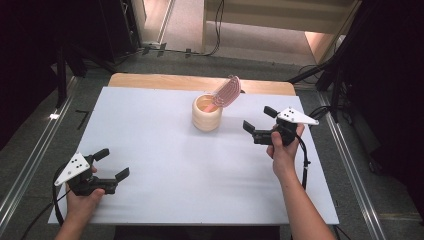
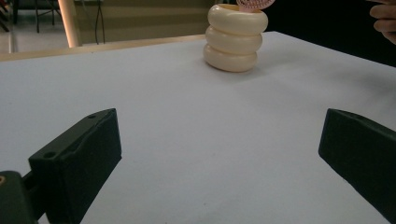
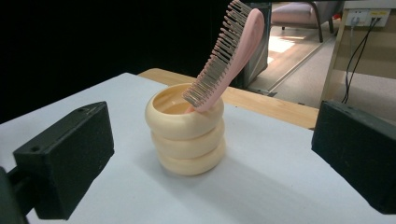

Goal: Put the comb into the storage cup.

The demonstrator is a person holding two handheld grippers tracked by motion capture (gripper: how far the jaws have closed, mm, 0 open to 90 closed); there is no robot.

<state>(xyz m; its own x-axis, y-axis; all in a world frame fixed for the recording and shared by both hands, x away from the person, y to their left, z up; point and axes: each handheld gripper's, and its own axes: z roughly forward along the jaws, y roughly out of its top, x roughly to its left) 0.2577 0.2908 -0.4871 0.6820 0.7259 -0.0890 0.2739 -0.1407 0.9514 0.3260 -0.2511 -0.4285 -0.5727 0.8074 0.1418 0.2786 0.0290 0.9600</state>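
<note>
A cream ribbed cup (image 1: 206, 113) (image 2: 235, 38) (image 3: 185, 135) stands on the white table (image 1: 175, 165) toward the back middle. A pink hairbrush (image 1: 226, 92) (image 3: 230, 50) leans in it, handle down, bristled head sticking up to the right. My right gripper (image 1: 256, 120) (image 3: 210, 154) is open to the right of the cup, aimed at it, with a gap between them and nothing between its jaws. My left gripper (image 1: 111, 164) (image 2: 219, 154) rests open near the front left corner, far from the cup, holding nothing.
A bare wooden strip (image 1: 195, 82) of the tabletop runs along the back edge. Black stands (image 1: 330, 75) and cables (image 1: 218, 25) sit on the floor around the table. A metal rail (image 1: 30, 160) runs along the left side.
</note>
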